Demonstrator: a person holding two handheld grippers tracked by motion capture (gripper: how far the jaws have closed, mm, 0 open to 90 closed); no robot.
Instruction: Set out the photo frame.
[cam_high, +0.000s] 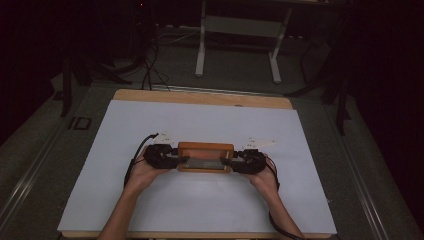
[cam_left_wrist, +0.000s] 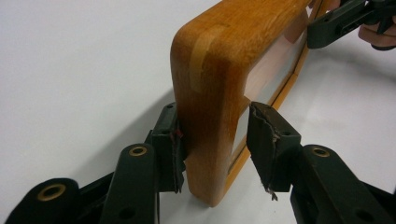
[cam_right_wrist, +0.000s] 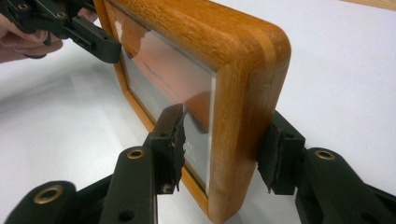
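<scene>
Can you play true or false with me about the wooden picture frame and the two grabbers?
1. The wooden frame stands on a white sheet. True.
2. The left gripper is at one short end of the frame, the right gripper at the other. True.
3. The frame is painted blue. False: it is orange-brown wood.
4. In the left gripper view, both fingers press on the frame. False: the left finger touches the wood, but the other one stands apart from it.
5. The frame has a glass pane inside. True.
6. A cup sits on the sheet. False: the frame is the thing on it.
</scene>
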